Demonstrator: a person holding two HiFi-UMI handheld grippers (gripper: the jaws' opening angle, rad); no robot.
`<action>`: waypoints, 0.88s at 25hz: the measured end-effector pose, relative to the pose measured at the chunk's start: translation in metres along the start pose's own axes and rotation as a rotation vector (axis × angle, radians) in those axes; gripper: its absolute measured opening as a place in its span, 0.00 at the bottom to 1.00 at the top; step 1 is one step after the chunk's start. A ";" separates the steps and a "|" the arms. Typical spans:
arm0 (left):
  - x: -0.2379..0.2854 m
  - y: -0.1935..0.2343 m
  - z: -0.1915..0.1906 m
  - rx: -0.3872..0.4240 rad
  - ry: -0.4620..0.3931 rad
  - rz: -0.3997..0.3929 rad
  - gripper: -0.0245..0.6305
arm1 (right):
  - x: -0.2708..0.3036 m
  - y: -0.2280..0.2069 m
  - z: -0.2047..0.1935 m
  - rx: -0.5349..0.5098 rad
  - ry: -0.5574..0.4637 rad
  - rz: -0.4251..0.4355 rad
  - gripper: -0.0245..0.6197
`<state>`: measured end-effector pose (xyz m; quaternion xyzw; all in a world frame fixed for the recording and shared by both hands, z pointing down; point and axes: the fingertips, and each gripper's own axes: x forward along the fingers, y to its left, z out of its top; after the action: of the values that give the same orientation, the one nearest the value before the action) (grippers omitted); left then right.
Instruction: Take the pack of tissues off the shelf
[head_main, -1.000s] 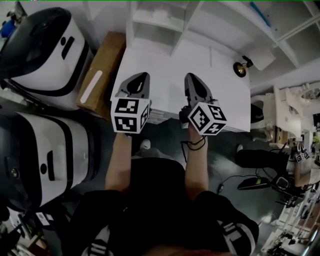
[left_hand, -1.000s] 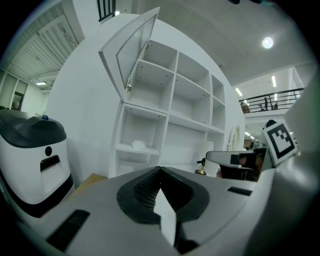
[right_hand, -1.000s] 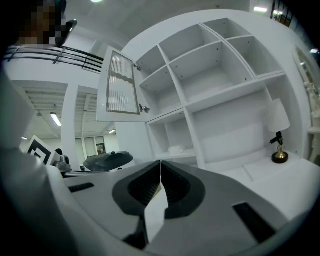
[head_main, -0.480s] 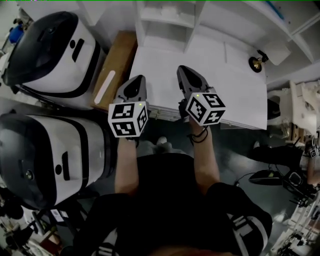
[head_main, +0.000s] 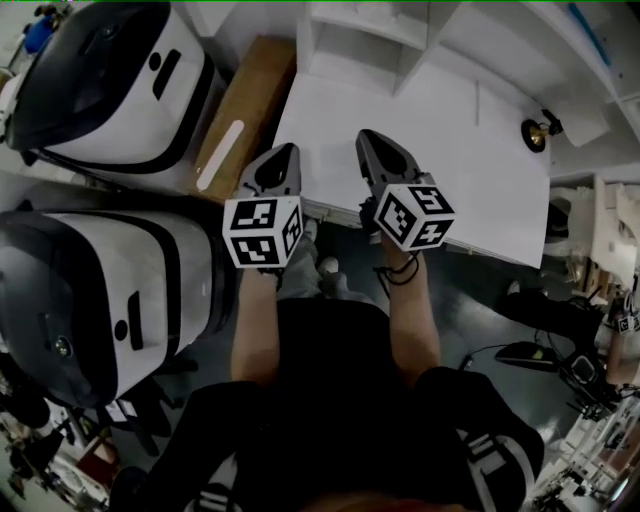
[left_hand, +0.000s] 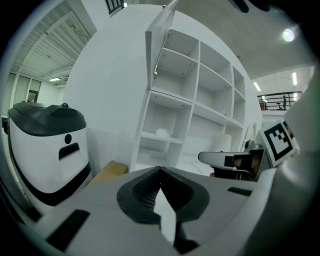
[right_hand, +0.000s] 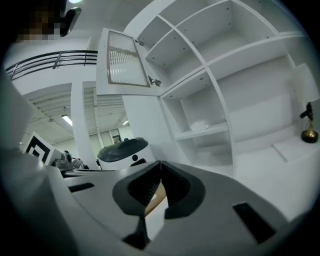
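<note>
The pack of tissues (left_hand: 161, 132) is a small white bundle lying on a low shelf of the white open shelf unit (left_hand: 200, 100). It also shows in the right gripper view as the tissues (right_hand: 200, 125), on the lower shelf board. Both grippers are held side by side over the near edge of the white table (head_main: 440, 120), well short of the shelves. My left gripper (head_main: 286, 150) is shut with nothing in it, its tips meeting in its own view (left_hand: 160, 169). My right gripper (head_main: 366, 136) is also shut and holds nothing (right_hand: 160, 163).
A brown cardboard box (head_main: 245, 110) lies at the table's left end. Two large white and black machines (head_main: 100, 80) (head_main: 100, 300) stand to the left. A small brass ornament (head_main: 541, 130) sits at the table's far right. An open cabinet door (right_hand: 125, 62) hangs above the shelves.
Both grippers stay shut and side by side. In the head view the table, shelves and box have slid to the right, and the machines on the left now fill more of the picture.
</note>
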<state>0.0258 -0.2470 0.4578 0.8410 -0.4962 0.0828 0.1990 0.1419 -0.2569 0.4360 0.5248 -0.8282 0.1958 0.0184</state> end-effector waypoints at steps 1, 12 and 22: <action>0.007 0.000 0.004 0.002 -0.002 -0.013 0.05 | 0.001 -0.005 0.005 -0.008 -0.007 -0.014 0.07; 0.077 -0.032 0.065 0.066 -0.035 -0.174 0.05 | 0.014 -0.072 0.072 0.004 -0.109 -0.159 0.07; 0.130 -0.016 0.100 0.068 -0.055 -0.228 0.05 | 0.065 -0.081 0.093 -0.046 -0.104 -0.166 0.07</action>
<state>0.0979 -0.3864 0.4073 0.9003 -0.3994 0.0533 0.1647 0.2001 -0.3753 0.3908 0.6004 -0.7860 0.1472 0.0034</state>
